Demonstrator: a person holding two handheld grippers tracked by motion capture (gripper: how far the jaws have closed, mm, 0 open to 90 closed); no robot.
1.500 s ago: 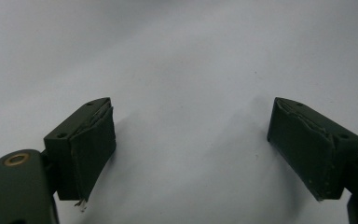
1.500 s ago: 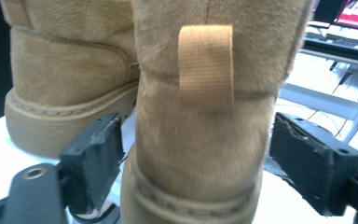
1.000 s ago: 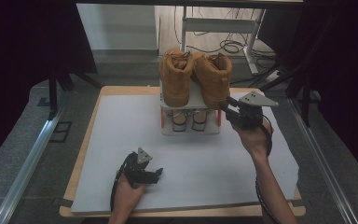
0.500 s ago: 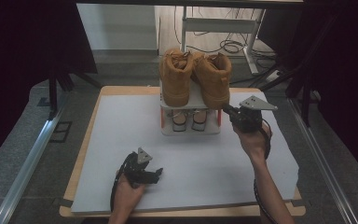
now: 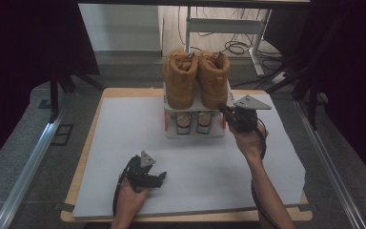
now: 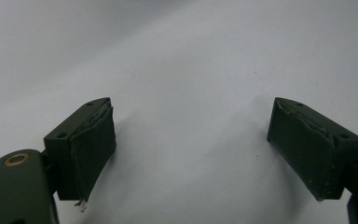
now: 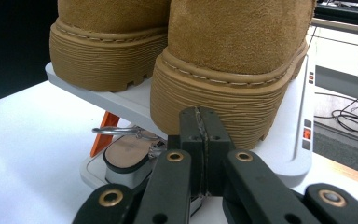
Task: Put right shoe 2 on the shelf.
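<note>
Now the right gripper (image 7: 200, 122), jaws just closed together on nothing, sits at the heel of the right boot (image 7: 235, 70) on the white rack (image 5: 196, 106) at the far side. The left gripper (image 6: 191, 149) rests wide open, seemingly on the near white sheet (image 5: 124, 138).

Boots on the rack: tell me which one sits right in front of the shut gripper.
The right-hand tan boot: the right gripper points at its heel. The other boot stands farther left.

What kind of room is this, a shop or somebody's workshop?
Most likely a lab or test room, not a shop: a white-covered table boxed in by dark curtains, loose cables on the floor, and tan boots on a small white rack.
</note>
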